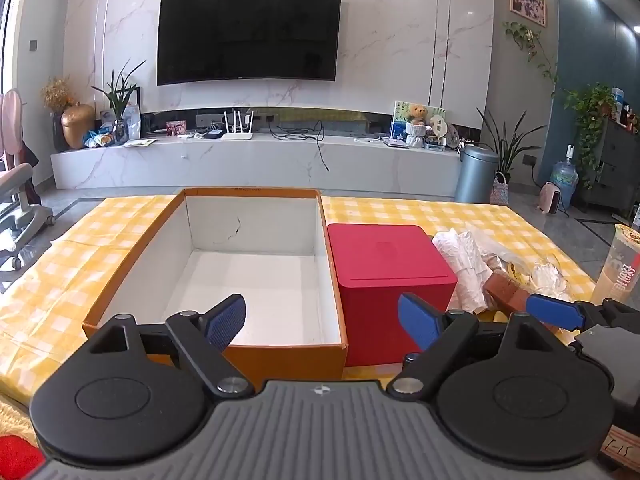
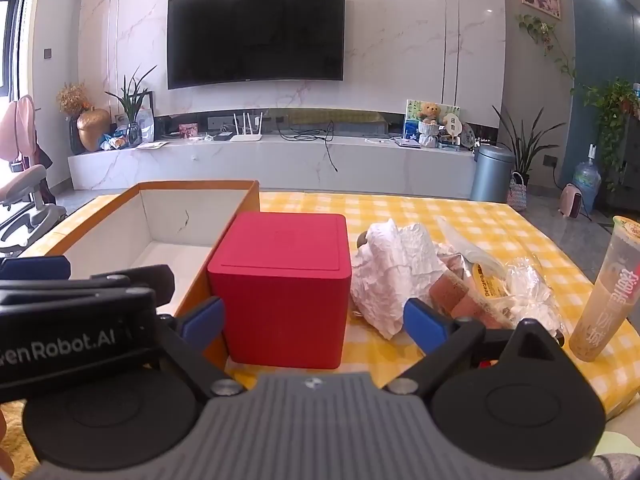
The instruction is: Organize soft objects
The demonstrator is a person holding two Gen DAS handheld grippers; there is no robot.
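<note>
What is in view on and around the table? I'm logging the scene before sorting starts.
box: one, orange outside, white inside, empty, left on the table
red box: one, lid on, right of the box
paper: one crumpled white wad, right of the red box
wrappers: a clear plastic heap, count unclear, right of the paper
cup: one, clear, milky drink, right table edge
tablecloth: one, yellow check
TV: one, black, on the wall
bin: one, grey, on the floor
left gripper: open, holds nothing
right gripper: open, holds nothing
</note>
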